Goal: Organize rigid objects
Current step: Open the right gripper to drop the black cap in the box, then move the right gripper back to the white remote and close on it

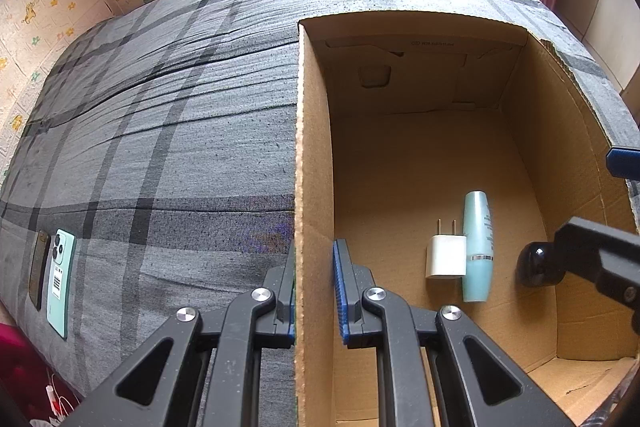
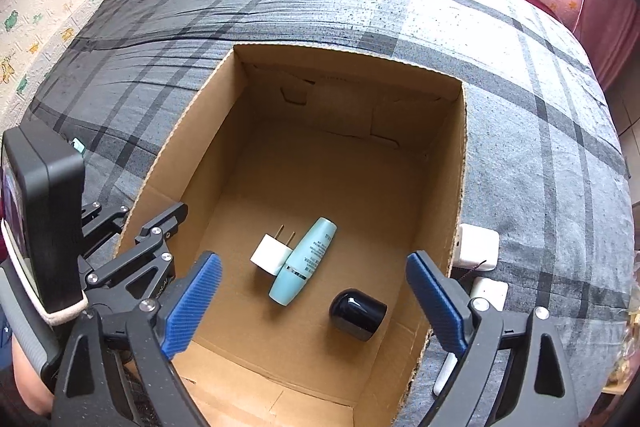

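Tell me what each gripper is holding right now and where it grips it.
The left gripper is shut on the cardboard box, its fingers pinching the top edge of the box's side wall. The right gripper is open and holds nothing.

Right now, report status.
Left tongs shut on box wall. Right tongs open, empty. Black cap, bottle, charger boxed. Nothing blocking.

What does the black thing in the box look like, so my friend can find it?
Find the open cardboard box on the grey checked bed. Three things lie on its floor, near the front. The black cap is short, round and shiny, lying alone to the right of the white plug and the long pale blue bottle, which touch each other.
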